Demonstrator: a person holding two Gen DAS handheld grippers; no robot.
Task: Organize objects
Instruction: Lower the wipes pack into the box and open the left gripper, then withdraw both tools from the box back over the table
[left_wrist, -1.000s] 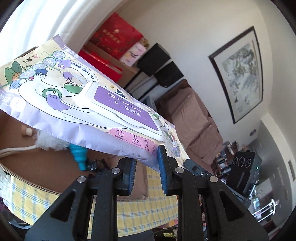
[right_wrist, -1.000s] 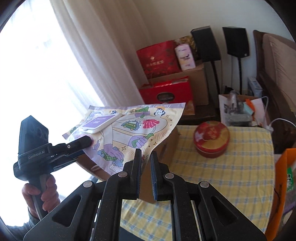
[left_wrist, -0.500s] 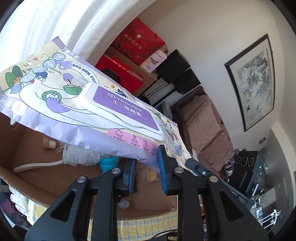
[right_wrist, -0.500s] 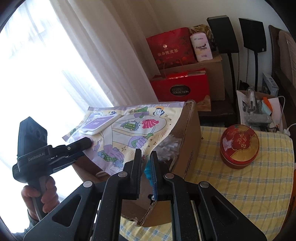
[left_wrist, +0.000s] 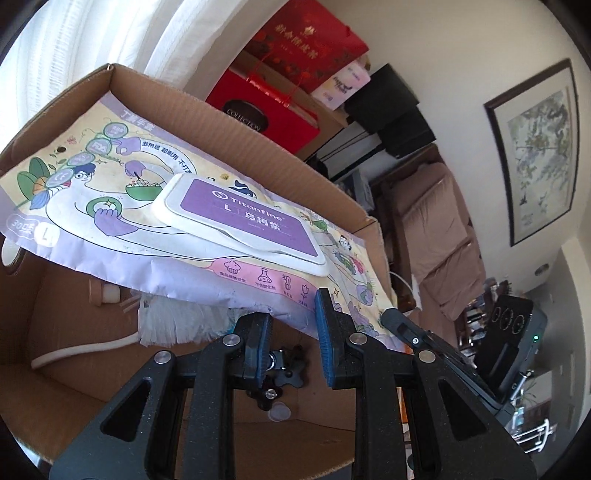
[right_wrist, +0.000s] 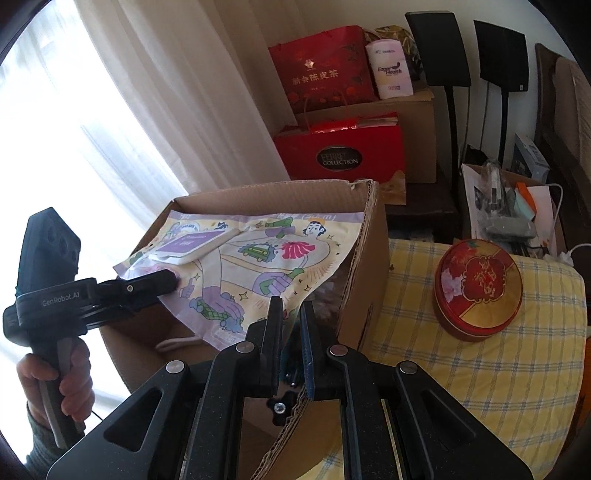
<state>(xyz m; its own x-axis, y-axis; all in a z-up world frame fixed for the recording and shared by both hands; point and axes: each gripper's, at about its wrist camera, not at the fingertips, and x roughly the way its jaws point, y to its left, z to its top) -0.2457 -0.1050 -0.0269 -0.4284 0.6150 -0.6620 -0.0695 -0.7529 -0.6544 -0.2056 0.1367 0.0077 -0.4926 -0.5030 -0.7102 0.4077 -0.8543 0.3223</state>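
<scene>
Glove pack (left_wrist: 177, 206) now down inside rim of cardboard box (right_wrist: 369, 258); a second ago it hung above box, table cloth visible beneath. Pack flat, slightly tilted, over duster (left_wrist: 173, 321) on box floor, not yet resting.

Left gripper (left_wrist: 291, 332): fingers narrow, pinching pack's near edge. Right gripper (right_wrist: 291, 325): fingers fully closed on pack's corner nearest red tin (right_wrist: 478, 288).

Judgement: carry phase over, placement nearly done. Remaining: lower pack onto box contents, release both grips.

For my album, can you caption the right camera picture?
Two grippers lower a glove pack into a cardboard box.
</scene>
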